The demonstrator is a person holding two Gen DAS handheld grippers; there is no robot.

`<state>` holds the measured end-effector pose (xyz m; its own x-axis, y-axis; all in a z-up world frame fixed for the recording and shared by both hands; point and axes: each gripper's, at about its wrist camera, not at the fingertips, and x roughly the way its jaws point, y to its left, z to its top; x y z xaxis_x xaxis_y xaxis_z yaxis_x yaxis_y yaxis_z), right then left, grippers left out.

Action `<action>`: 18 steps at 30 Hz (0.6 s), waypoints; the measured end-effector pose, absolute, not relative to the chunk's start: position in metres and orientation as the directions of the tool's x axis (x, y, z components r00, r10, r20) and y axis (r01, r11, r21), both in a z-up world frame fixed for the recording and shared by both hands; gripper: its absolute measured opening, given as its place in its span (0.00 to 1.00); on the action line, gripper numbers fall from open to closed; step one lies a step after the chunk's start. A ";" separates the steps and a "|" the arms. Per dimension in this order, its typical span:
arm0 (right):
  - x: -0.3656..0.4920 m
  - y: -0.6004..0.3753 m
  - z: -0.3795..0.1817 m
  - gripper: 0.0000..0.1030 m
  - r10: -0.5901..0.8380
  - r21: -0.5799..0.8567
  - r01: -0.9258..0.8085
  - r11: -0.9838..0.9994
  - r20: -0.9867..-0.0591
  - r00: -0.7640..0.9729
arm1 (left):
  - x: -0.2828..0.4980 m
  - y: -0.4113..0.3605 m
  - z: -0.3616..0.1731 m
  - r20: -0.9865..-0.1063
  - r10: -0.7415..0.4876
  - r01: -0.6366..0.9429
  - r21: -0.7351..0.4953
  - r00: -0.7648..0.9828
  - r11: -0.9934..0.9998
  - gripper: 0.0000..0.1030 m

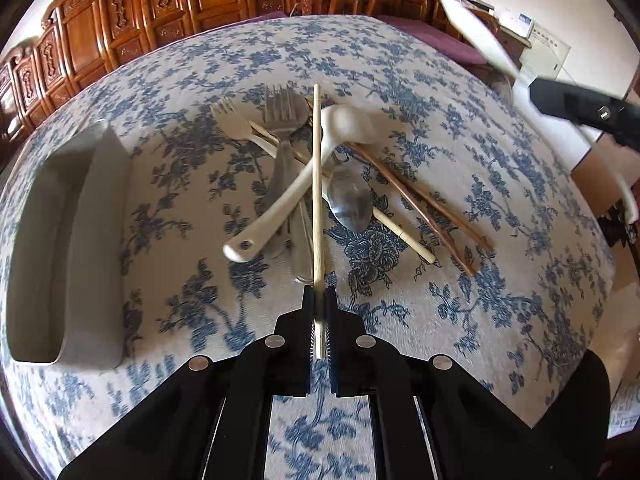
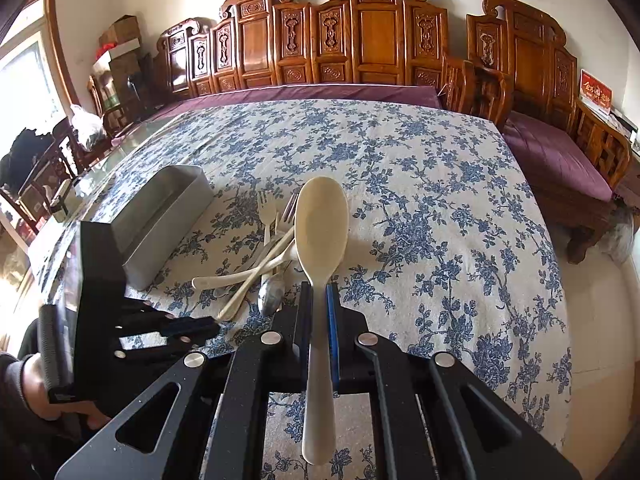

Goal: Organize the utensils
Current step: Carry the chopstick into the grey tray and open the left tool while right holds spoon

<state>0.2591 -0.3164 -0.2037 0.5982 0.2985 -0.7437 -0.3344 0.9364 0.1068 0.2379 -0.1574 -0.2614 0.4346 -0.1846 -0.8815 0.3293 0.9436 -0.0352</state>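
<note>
My left gripper [image 1: 319, 294] is shut on a pale bamboo chopstick [image 1: 317, 184] that points away over a heap of utensils: a cream spoon [image 1: 304, 176], a metal fork [image 1: 282, 120], a cream fork [image 1: 234, 118], a metal spoon [image 1: 350, 200] and brown chopsticks [image 1: 424, 200]. A grey metal tray [image 1: 72, 240] lies to the left of the heap. My right gripper [image 2: 319, 292] is shut on a large cream spoon [image 2: 322, 232], held above the table, bowl pointing away. The heap [image 2: 264, 256] and the tray [image 2: 160, 220] lie to its left.
The table carries a blue floral cloth [image 2: 420, 208]. Carved wooden chairs [image 2: 360, 40] and a bench with a purple cushion [image 2: 556, 156] line the far and right sides. The left gripper's body [image 2: 120, 320] shows at the left of the right wrist view.
</note>
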 end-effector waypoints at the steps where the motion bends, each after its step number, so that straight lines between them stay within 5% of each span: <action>1: 0.259 -0.316 -0.204 0.09 0.299 0.108 -0.334 0.936 -0.744 0.598 | 0.235 -0.155 -0.256 -0.876 -0.183 0.330 -0.029 0.446 0.943 0.04; 18: 0.259 -0.248 -0.197 0.09 0.337 0.090 -0.414 0.906 -0.745 0.576 | 0.218 -0.058 -0.184 -0.805 -0.211 0.268 -0.067 0.555 0.961 0.04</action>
<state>0.2586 -0.2480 -0.1972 0.5756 0.3370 -0.7451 -0.4136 0.9060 0.0902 0.2177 -0.0584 -0.1835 0.5551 -0.2109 -0.8046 0.2677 0.9611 -0.0672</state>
